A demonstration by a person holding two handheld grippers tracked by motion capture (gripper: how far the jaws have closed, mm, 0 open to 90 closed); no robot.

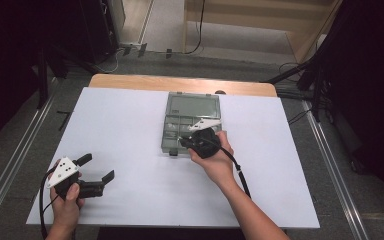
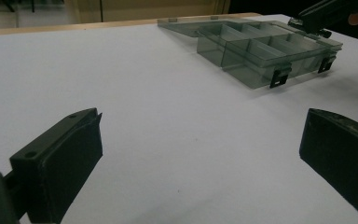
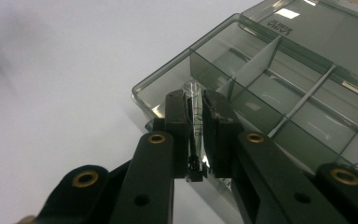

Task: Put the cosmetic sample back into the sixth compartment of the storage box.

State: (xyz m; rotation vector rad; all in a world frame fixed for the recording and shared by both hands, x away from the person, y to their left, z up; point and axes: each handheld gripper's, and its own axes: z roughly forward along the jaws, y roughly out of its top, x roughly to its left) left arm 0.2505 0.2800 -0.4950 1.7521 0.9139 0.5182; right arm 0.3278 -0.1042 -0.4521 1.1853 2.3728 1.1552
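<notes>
Over the box's (image 1: 190,124) near corner compartment: right gripper (image 3: 195,122) clamped narrow on a small clear tube (image 3: 194,109), which stands upright between the pads, its top poking just above them. Box is smoky clear plastic with dividers, lid folded back flat, sitting mid-table on the white sheet (image 1: 130,130). Left gripper (image 1: 96,170) near the table's front left corner, well apart from the box, jaws wide, nothing between them.
</notes>
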